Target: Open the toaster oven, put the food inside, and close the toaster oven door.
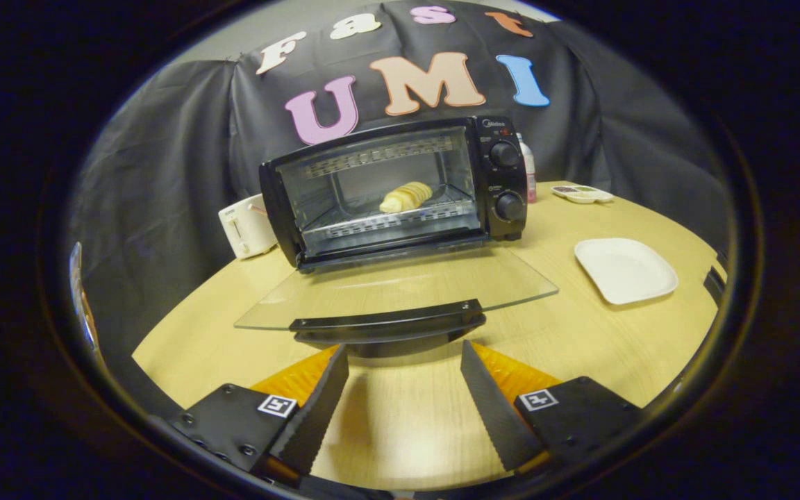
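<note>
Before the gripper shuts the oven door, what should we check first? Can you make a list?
1. Food inside: ok. The pastry lies on the rack inside the toaster oven.
2. Door position: ok. The glass door is fully open, lying flat, with nothing resting on it.
3. Gripper ready: ok. The gripper is open and holds nothing, with its fingertips just short of the door handle.
4. Handle lined up: ok. The handle sits just ahead of the gap between the fingers.
5. Door's path: ok. The white plate lies off to the side, apart from the door.
6. Oven heat: cannot tell from the knobs.
</note>
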Tool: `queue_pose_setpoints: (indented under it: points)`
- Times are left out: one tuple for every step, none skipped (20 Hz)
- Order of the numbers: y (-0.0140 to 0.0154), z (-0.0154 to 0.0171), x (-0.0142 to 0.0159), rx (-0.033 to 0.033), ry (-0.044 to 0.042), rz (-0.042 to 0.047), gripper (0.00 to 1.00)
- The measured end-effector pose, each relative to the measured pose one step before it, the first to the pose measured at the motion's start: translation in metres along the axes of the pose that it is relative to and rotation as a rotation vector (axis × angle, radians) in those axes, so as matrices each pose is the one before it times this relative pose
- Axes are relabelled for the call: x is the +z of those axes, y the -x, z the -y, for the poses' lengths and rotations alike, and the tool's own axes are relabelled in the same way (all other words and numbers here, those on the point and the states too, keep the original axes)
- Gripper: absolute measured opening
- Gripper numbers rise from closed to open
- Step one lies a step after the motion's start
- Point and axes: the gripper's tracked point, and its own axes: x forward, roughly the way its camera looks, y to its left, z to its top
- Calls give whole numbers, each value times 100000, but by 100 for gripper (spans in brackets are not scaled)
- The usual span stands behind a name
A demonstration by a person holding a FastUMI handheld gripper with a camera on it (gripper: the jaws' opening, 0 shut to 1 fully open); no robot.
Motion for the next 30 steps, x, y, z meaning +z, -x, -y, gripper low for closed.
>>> queue_pose_setpoints:
  points:
    - [-74,-153,1,298,-1,-179,100]
    - [24,-54,39,288,-333,32,100]
    - [67,-145,143,725,-355,125,100]
    - [-68,-173,257,221,-435,331,100]
    - [203,49,136,145,-390,330,100]
    - [30,-72,310,246,-115,764,100]
    - [53,-164,389,284,-111,775,100]
    - [22,-70,580,221,-281,1151,100]
    - [124,-96,388,253,-242,1317,100]
    - [37,-101,586,365,-47,1211,100]
    - [-29,-63,550,357,-358,1236,100]
    - [-75,-64,606,598,-1025,1186,100]
    - [41,-56,455,667,-1051,1214,100]
    - [-130,-124,576,598,-810,956,100]
    - [-75,-166,400,572,-715,880,100]
    - [-109,-263,449,693,-247,531,100]
    - [-159,-318,283,642,27,530,100]
    - [-170,-363,454,788,289,812,100]
    - [-139,-426,487,878,416,548,100]
    - [-311,-368,483,574,613,243,100]
    - [-220,-183,598,304,859,787,100]
    - [-408,11,936,-1414,1122,1405,100]
    - [-500,645,756,-3261,2792,1380,100]
    - [-480,446,847,-2127,2652,1302,100]
    - [-565,259,559,-1610,1746,1123,100]
    - [-438,88,539,-265,677,322,100]
    - [-488,26,428,-101,-184,461,100]
    - [-412,189,501,-469,-314,421,100]
    - [-343,282,366,-690,33,343,100]
    - [-378,167,446,-675,152,318,100]
